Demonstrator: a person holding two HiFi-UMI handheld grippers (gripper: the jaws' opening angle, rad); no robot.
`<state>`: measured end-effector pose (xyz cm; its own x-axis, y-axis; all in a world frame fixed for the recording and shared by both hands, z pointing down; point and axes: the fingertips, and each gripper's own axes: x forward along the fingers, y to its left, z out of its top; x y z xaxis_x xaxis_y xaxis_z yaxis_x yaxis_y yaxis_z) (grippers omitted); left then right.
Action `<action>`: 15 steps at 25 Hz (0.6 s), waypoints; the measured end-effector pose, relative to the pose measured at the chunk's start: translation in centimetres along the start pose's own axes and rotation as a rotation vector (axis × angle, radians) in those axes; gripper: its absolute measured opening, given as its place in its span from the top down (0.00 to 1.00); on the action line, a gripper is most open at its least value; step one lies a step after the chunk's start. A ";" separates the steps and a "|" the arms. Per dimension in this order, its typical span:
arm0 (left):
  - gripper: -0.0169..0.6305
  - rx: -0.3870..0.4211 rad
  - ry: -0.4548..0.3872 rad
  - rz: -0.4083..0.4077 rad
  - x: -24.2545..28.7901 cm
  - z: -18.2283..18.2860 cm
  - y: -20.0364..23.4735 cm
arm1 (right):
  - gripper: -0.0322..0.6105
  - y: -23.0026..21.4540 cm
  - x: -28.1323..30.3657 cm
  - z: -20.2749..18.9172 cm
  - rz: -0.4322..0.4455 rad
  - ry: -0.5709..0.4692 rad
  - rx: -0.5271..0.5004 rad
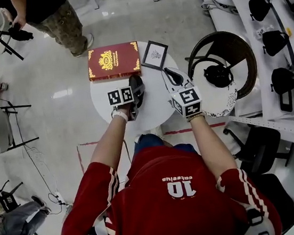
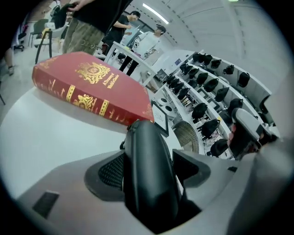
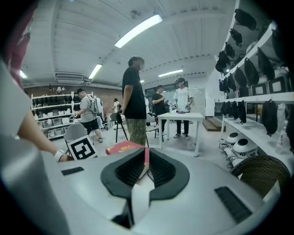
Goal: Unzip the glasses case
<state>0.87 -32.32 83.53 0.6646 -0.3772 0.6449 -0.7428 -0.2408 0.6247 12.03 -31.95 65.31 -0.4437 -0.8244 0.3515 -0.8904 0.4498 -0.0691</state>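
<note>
The black glasses case (image 1: 136, 86) is a smooth oblong shell. My left gripper (image 1: 134, 93) is shut on it, over the middle of the round white table (image 1: 156, 107). In the left gripper view the case (image 2: 149, 170) fills the space between the two pads, its far end pointing at the red book (image 2: 92, 89). No zip shows in any view. My right gripper (image 1: 173, 76) hovers just right of the case, apart from it. In the right gripper view its jaws (image 3: 146, 167) stand together, with only a thin slit and nothing gripped.
A red book (image 1: 113, 60) with gold print and a small black picture frame (image 1: 154, 54) lie at the table's far edge. A brown woven basket (image 1: 224, 50) stands to the right, with shelves of black gear (image 1: 277, 43) beyond. A person (image 1: 53, 19) stands behind the table.
</note>
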 end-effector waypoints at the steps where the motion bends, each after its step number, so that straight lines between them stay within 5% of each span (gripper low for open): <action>1: 0.49 -0.010 0.002 0.011 0.3 -0.2 0.5 | 0.92 -0.1 0.0 -0.2 0.002 0.004 0.006; 15: 0.44 0.118 0.006 0.144 -0.5 0.1 2.6 | 0.92 -0.7 0.9 -1.2 0.045 0.026 0.040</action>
<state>-1.33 -32.86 84.78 0.5511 -0.4105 0.7265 -0.8343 -0.2881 0.4701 12.42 -32.61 66.76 -0.4807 -0.7943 0.3714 -0.8734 0.4712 -0.1228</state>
